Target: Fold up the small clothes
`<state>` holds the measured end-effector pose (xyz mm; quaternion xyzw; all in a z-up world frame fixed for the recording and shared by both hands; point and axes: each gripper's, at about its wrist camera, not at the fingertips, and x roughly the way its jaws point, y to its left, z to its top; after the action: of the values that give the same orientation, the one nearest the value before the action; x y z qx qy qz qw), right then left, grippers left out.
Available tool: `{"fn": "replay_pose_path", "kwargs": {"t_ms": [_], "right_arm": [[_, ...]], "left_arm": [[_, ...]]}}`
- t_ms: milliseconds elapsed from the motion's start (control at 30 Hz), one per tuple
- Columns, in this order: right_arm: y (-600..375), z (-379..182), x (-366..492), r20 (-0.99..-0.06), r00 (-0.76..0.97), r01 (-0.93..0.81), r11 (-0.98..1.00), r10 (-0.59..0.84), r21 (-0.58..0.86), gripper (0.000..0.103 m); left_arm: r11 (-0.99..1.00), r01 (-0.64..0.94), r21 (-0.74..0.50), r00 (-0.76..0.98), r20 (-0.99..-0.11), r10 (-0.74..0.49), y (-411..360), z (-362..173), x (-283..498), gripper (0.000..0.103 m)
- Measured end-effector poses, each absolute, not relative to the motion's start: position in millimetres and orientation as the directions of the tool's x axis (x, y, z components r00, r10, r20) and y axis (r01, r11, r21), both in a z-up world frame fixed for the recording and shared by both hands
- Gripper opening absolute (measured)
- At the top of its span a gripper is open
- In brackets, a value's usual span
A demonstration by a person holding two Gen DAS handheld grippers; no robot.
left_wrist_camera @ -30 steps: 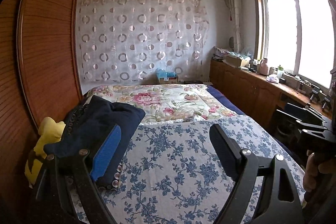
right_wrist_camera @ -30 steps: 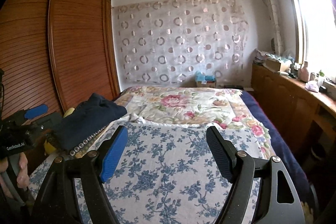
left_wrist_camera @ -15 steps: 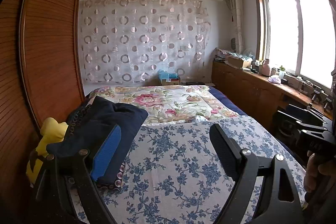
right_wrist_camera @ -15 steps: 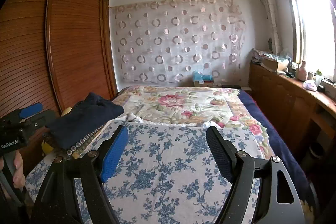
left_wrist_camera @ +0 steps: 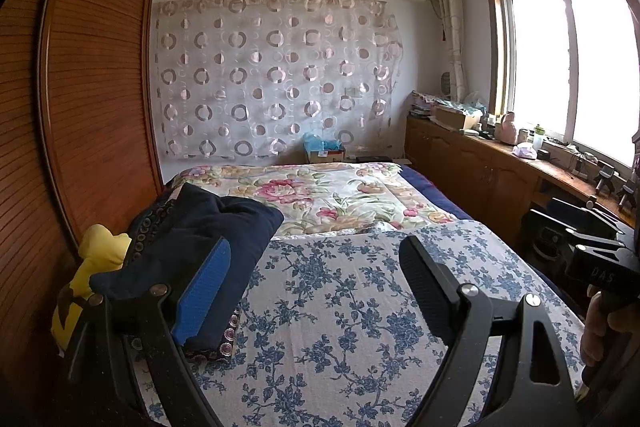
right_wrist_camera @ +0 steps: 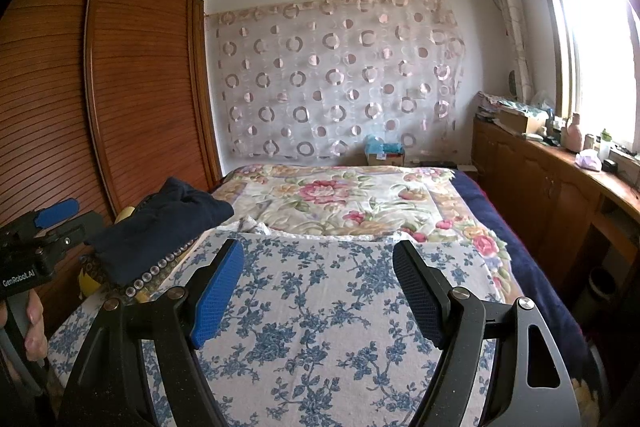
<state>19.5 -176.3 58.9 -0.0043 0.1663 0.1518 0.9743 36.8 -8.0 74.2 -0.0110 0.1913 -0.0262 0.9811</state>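
While we look from left to right, we see a yellow cloth [left_wrist_camera: 98,251] by the wooden wardrobe [left_wrist_camera: 92,99], then a pile of dark blue clothes [left_wrist_camera: 200,231] on the left side of the bed [left_wrist_camera: 340,307]. Our left hand-held gripper [left_wrist_camera: 316,279] is wide apart and holds nothing. Our right hand-held gripper [right_wrist_camera: 318,287] is also wide apart and empty, over the blue flower blanket [right_wrist_camera: 320,327].

"genrobot.ai" stands in white on the black body of the left tongs [right_wrist_camera: 44,227]; nothing else reads clearly.
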Motion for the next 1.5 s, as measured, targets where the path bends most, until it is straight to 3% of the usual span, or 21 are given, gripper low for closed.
{"fn": "replay_pose_path", "kwargs": {"t_ms": [1500], "right_arm": [[-180.0, 56.1, 27.0, -0.325, 0.899, -0.296, 0.954, 0.293, 0.042, 0.079]], "left_arm": [[0.999, 0.048, -0.026, 0.927, -0.372, -0.054, -7.6, 71.1, 36.9, 0.087]]}}
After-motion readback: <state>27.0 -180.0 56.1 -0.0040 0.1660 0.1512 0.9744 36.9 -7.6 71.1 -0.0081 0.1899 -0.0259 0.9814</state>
